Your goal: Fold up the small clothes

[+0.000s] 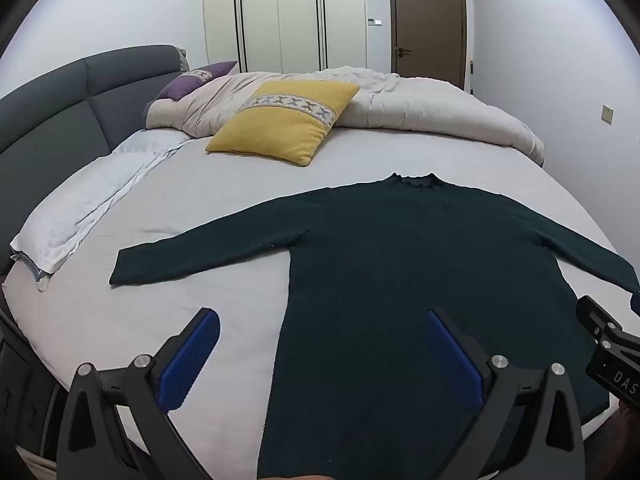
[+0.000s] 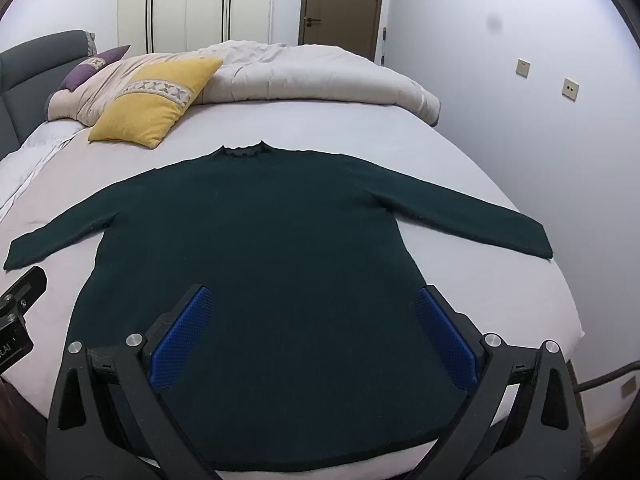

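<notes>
A dark green long-sleeved sweater (image 1: 400, 264) lies flat on the bed, collar at the far end, both sleeves spread out sideways. It also shows in the right wrist view (image 2: 256, 240). My left gripper (image 1: 320, 320) is open and empty, hovering over the sweater's left hem edge; its left pad is over the bare sheet. My right gripper (image 2: 312, 296) is open and empty, above the sweater's lower body. The right gripper's body shows at the right edge of the left wrist view (image 1: 612, 344). The left gripper's body shows at the left edge of the right wrist view (image 2: 16, 312).
The white bed sheet (image 1: 224, 200) carries a yellow cushion (image 1: 288, 124), a rumpled beige duvet (image 1: 420, 108), a purple pillow (image 1: 196, 80) and a folded white cloth (image 1: 92, 200). A grey headboard (image 1: 52, 108) stands at the left. A wall (image 2: 540, 140) lies close on the right.
</notes>
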A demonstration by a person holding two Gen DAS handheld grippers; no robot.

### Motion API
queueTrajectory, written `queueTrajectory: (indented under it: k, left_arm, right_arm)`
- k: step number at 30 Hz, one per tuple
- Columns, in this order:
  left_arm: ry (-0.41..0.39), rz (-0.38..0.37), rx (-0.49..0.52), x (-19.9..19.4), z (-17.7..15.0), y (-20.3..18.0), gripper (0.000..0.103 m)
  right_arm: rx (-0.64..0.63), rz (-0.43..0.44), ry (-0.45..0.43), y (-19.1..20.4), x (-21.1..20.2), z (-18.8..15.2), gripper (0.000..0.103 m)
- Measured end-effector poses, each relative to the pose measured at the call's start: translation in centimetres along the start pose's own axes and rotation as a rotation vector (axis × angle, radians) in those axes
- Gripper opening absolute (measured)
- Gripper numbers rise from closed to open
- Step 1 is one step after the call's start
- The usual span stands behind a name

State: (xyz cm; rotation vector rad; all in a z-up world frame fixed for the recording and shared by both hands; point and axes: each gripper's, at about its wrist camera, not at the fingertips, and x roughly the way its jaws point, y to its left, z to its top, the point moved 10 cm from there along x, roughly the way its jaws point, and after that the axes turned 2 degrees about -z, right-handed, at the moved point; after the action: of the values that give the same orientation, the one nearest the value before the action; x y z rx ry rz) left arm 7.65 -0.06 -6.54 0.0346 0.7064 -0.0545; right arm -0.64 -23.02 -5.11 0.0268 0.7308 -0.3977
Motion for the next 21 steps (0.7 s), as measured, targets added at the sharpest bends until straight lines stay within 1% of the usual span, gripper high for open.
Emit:
queueTrajectory:
  k: [5,8,10,12,14,21]
  left_arm:
    - [0.0,-0.008,-0.005,0.1,0.0,0.1,0.103]
    - [0.0,-0.008,-0.003,0.1,0.0,0.5,0.103]
    - [0.002,0.001,-0.008,0.4,-0.8,0.6,0.103]
    - [0.001,0.003,-0.009,0.5,-0.9,0.9,0.103]
    - [0.006,0.007,0.002,0.1,-1.3,0.2,0.103]
    - [0.009,0.007,0.003,0.1,-1.3,0.3,0.103]
  right_arm:
    - [-0.009,-0.007,0.011,0.3,0.1,-0.1,0.103]
    - [-0.01,-0.002,0.019,0.5,0.8,-0.7,0.103]
    - [-0.013,0.002,0.024,0.7,1.0,-1.1,0.103]
    - [-0.015,0.001,0.03,0.9,1.1,-1.2,0.103]
    - [-0.018,0.008,0.04,1.3,0.9,-1.3,0.103]
    - [-0.017,0.015,0.057,1.4,1.1,-1.2,0.103]
